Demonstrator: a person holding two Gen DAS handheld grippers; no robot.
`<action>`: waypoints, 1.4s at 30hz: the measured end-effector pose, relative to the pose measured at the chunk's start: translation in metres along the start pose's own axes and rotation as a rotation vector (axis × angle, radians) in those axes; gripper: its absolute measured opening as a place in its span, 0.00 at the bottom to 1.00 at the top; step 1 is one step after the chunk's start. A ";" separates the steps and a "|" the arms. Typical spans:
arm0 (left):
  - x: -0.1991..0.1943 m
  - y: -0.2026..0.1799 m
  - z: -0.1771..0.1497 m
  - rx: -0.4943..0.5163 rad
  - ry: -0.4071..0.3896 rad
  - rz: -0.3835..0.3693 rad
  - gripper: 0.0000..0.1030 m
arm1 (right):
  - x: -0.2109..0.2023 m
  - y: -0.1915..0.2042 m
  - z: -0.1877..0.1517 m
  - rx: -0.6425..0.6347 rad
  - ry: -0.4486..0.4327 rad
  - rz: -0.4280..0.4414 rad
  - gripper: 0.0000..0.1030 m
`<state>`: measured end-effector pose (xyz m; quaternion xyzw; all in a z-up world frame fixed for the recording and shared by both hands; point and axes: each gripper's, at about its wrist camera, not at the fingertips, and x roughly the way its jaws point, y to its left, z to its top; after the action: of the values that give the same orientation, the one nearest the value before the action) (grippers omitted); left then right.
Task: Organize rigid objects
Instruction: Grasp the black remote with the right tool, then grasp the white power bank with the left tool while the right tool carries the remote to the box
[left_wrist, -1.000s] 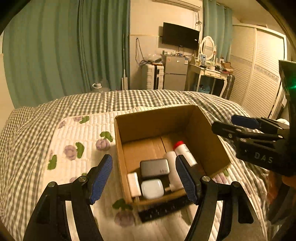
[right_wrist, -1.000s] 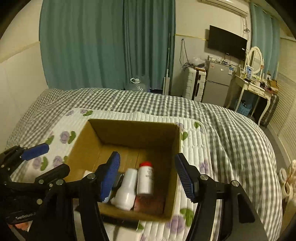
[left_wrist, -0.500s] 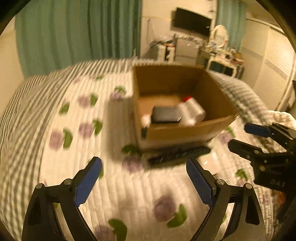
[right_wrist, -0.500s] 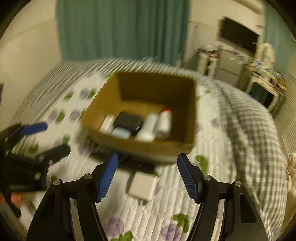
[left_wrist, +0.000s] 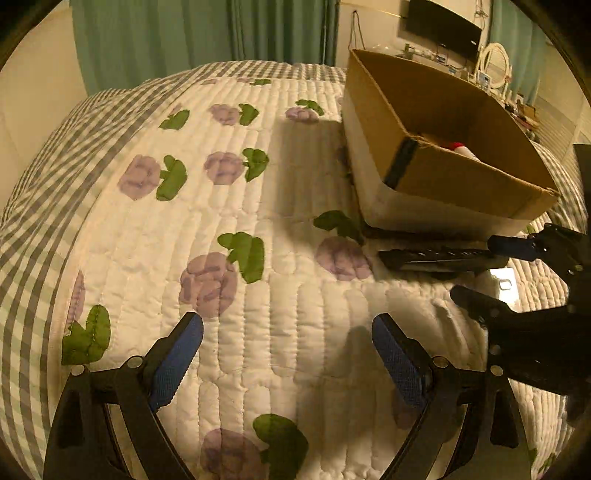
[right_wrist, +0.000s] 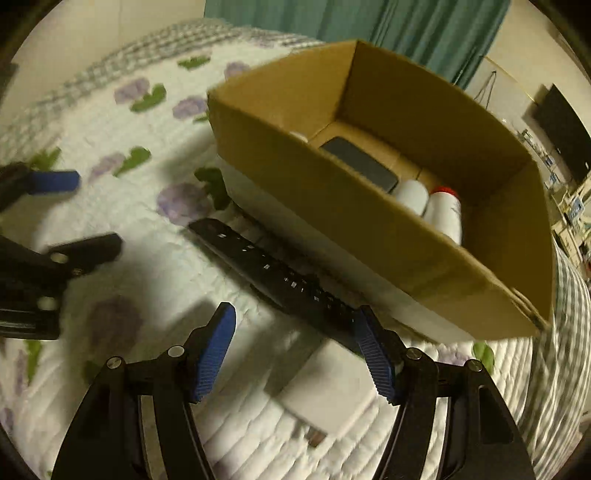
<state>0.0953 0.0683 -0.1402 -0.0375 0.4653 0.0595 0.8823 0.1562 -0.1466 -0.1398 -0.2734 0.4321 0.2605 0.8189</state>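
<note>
Both grippers, left gripper (left_wrist: 286, 360) and right gripper (right_wrist: 295, 347), had jaws apart and empty above the quilt (left_wrist: 295, 314); the black remote (right_wrist: 273, 275) lay beside the cardboard box (right_wrist: 332, 206).

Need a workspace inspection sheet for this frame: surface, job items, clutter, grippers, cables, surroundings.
Surface: quilted floral bedspread over a gingham cover, soft and uneven.
Job's things: cardboard box on the quilt holds a dark flat device, a white bottle and a red-capped bottle. Black remote control lies along the box's near side. White charger block lies on the quilt in front of it.
Clutter: nothing seen.
Grippers: left gripper open, empty, over bare quilt. Right gripper open, empty, above the charger block.
Cables: nothing seen on the bed.
Surroundings: green curtains, wall TV, round mirror.
</note>
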 end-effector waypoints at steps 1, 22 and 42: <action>0.002 0.001 0.000 -0.005 0.004 -0.003 0.92 | 0.007 0.001 0.001 -0.012 0.008 -0.027 0.64; -0.022 -0.008 0.000 0.008 -0.015 -0.015 0.92 | -0.058 0.008 -0.016 -0.015 -0.048 -0.129 0.30; -0.004 -0.116 -0.001 0.189 0.007 -0.152 0.92 | -0.089 -0.069 -0.115 0.439 -0.038 -0.041 0.19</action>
<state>0.1087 -0.0469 -0.1366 0.0103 0.4676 -0.0519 0.8824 0.0931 -0.2902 -0.1032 -0.0925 0.4571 0.1487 0.8720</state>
